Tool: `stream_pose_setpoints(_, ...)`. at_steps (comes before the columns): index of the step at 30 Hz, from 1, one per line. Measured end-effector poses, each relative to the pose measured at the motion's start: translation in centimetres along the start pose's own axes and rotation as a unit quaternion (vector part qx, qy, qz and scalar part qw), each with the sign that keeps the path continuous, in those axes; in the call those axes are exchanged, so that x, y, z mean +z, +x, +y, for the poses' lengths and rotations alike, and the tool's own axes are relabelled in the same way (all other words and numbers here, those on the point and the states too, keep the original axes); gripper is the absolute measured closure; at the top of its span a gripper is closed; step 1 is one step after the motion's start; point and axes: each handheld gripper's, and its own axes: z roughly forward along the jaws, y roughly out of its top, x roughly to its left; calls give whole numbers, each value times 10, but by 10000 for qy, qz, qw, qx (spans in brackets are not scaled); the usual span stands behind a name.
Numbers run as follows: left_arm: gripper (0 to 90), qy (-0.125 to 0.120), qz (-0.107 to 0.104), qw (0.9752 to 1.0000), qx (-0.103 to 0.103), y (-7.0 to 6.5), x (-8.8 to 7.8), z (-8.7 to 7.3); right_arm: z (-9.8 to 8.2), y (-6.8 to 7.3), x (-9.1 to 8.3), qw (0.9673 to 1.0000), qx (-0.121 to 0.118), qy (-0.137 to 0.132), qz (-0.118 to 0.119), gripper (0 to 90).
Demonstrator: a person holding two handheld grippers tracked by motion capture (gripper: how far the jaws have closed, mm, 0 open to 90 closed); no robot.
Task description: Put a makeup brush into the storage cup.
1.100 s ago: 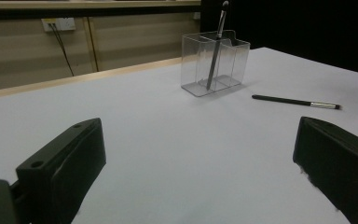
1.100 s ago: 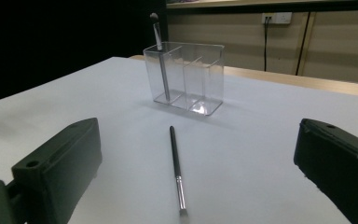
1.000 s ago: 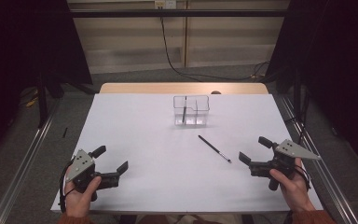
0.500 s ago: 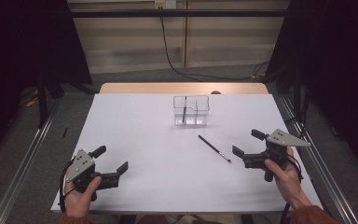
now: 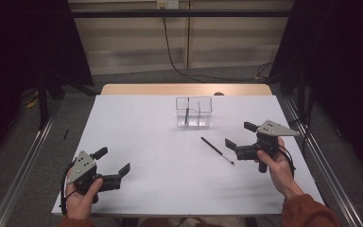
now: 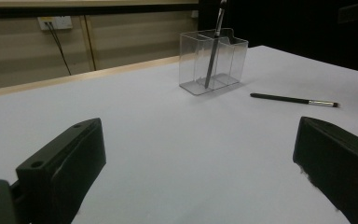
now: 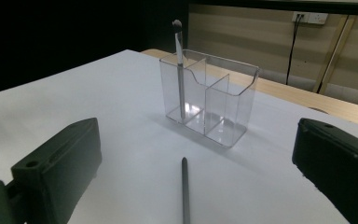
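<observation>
I am holding the right gripper right of centre in the high view, jaws spread and gripping nothing. The loose brush is lying on the white table just left of it, with bare table between them. Above it, toward the top centre, the clear organizer is standing with another brush upright in one compartment. The left gripper is sitting at lower left, jaws spread, well apart from everything.

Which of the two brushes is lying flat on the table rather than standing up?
The black-handled brush lying on the white table, just ahead of the right gripper. The other brush stands upright in the clear organizer.
</observation>
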Motion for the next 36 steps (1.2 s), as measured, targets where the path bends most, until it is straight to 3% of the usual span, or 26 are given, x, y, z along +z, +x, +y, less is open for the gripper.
stream_pose_setpoints(8,22,19,-22,10000,13,1,0,0,4,1,19,9999,-52,159,35,6)
stream_pose_setpoints(15,22,27,-51,10000,48,0,1,0,10,2,28,9980,-147,584,166,10)
stream_pose_setpoints(19,22,43,-51,10000,53,0,1,0,12,1,31,9963,-82,830,226,8)
stream_pose_setpoints(23,22,50,-47,10000,43,0,2,-1,10,-4,34,9925,35,1199,238,5)
stream_pose_setpoints(25,22,42,-43,10000,25,0,2,-1,10,-6,35,9889,24,1448,318,10)
stream_pose_setpoints(30,22,41,-45,10000,23,0,2,-1,14,-6,38,9841,-8,1718,441,11)
stream_pose_setpoints(34,22,46,-49,10000,21,0,2,-1,17,-8,42,9783,100,1993,557,15)
stream_pose_setpoints(36,22,39,-48,10000,12,1,2,-1,17,-9,45,9734,154,2193,639,19)
